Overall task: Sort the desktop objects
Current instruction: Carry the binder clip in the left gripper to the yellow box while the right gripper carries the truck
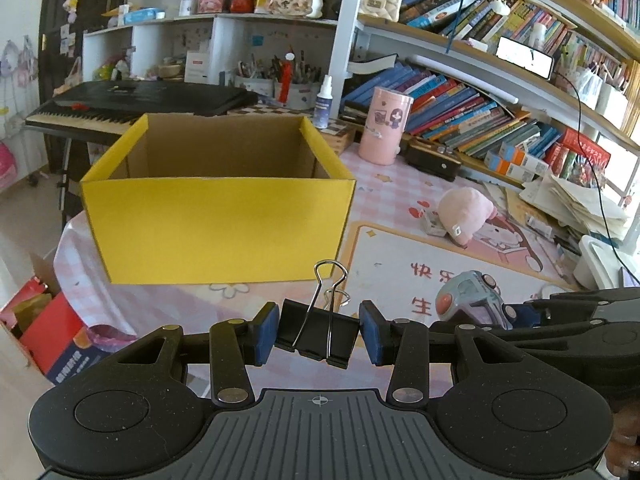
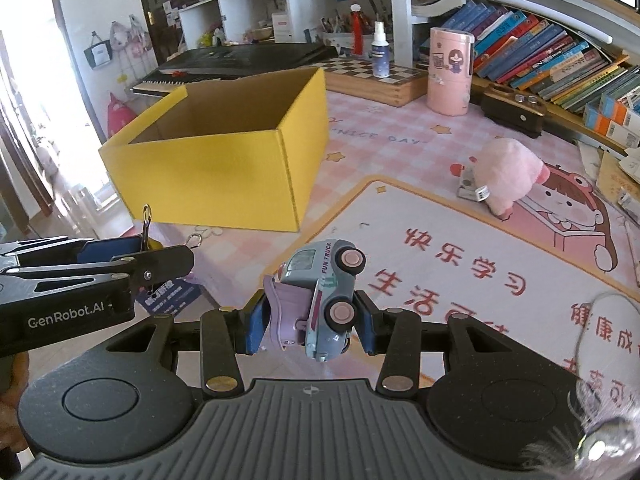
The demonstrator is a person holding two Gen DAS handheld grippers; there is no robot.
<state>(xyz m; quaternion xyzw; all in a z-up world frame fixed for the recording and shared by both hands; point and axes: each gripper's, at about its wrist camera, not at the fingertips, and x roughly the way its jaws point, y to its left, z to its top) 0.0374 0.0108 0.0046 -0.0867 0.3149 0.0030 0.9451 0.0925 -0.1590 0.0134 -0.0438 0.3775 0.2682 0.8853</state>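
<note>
A cluttered study, its table (image 2: 440, 152) laid with pink cartoon mats. The left tool (image 1: 319, 334) pinches a black binder clip (image 1: 318, 336); the right tool (image 2: 310, 316) pinches a toy truck (image 2: 324, 292). Both angle downward short of the open yellow box (image 1: 216, 224); each should be over its opening before letting go.

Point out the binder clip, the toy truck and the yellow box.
binder clip (image 1: 318, 336): left wrist view, on its black body.
toy truck (image 2: 320, 300): right wrist view, on its blue side panel.
yellow box (image 1: 216, 228): left wrist view, on its front wall.
</note>
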